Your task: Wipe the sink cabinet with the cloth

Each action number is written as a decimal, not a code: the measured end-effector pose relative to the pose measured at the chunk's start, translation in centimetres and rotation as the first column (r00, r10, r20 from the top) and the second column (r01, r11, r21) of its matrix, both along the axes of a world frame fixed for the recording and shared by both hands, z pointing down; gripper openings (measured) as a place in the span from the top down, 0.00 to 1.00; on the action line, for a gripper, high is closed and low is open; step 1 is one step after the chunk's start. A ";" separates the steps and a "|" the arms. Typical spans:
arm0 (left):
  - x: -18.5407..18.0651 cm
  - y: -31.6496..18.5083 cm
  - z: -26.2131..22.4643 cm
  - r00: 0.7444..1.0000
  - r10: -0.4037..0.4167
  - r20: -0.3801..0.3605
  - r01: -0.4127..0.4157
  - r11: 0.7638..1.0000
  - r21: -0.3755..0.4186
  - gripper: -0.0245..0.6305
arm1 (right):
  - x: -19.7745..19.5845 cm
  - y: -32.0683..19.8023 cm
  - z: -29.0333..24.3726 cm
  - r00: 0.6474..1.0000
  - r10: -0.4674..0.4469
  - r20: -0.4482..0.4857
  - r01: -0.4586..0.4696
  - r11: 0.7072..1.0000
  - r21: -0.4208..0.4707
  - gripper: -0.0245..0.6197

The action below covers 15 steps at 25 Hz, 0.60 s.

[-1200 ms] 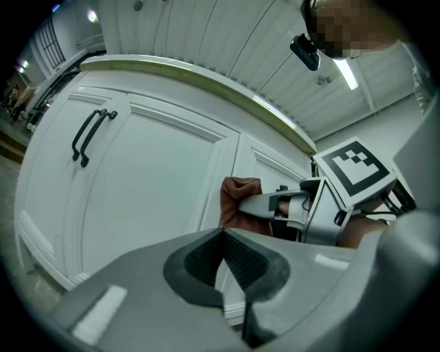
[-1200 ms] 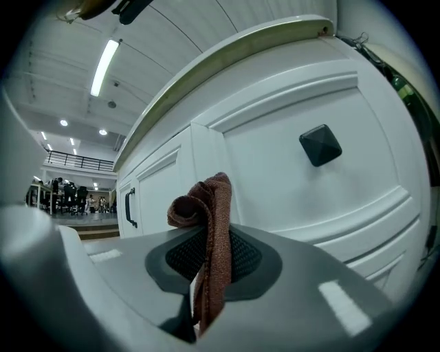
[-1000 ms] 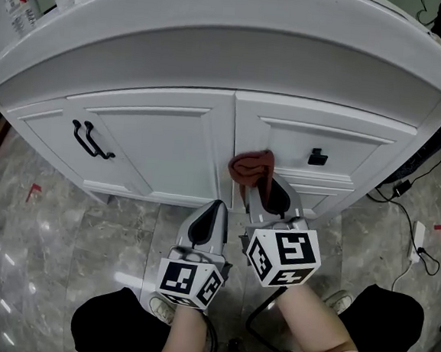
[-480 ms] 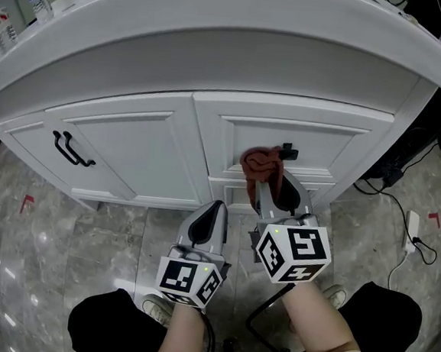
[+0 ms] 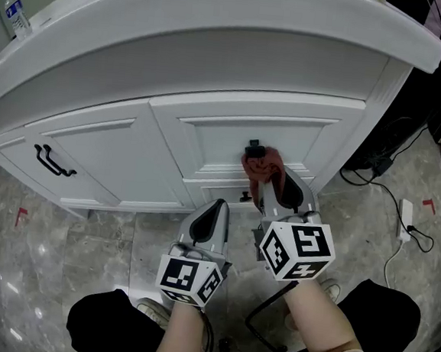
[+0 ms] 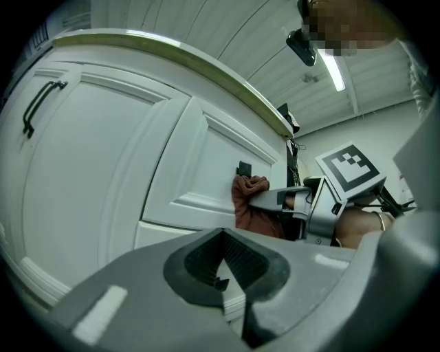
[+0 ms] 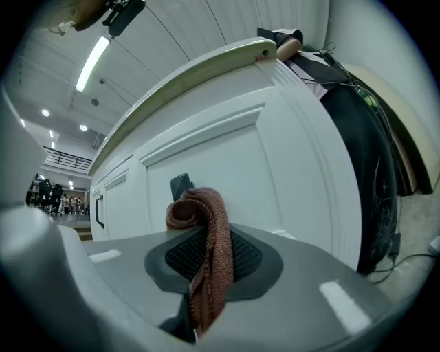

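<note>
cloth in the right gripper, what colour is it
The cloth is reddish brown with a knitted texture, clearest in the right gripper view.

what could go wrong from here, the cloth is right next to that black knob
1. The cloth pinched in the right tool sits right beside the black knob on the drawer front. It may snag there and get pulled out of the tool.
2. Only a small bunch of cloth sticks out past the tool, so its hard tips might scrape the white paint.
3. The left tool hangs shut and empty close alongside, and the two may bump.
</note>
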<state>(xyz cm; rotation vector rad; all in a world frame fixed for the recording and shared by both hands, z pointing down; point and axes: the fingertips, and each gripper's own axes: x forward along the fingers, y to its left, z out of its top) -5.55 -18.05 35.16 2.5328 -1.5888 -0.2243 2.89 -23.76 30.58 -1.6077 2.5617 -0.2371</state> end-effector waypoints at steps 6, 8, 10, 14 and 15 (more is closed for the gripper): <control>1.7 -0.4 0.2 1.000 0.023 0.010 -0.023 1.000 -0.004 0.96 | 3.4 -0.3 -0.1 0.998 0.053 0.015 -0.053 0.999 0.001 0.82; 2.3 -0.4 0.3 0.999 0.030 0.012 -0.030 1.000 -0.006 0.96 | 4.3 -0.4 -0.1 0.998 0.069 0.016 -0.069 0.998 0.001 0.82; 3.0 -0.5 0.3 0.999 0.038 0.013 -0.038 0.999 -0.005 0.96 | 5.4 -0.4 -0.1 0.996 0.088 0.005 -0.088 0.996 0.008 0.82; 3.8 -0.7 0.2 0.999 0.049 0.013 -0.049 0.999 -0.003 0.96 | 6.9 -0.4 -0.1 0.993 0.115 -0.020 -0.115 0.993 0.014 0.83; 4.0 -0.7 0.2 0.999 0.050 0.012 -0.050 0.999 -0.007 0.96 | 7.1 -0.4 0.0 0.993 0.118 -0.025 -0.118 0.993 0.014 0.83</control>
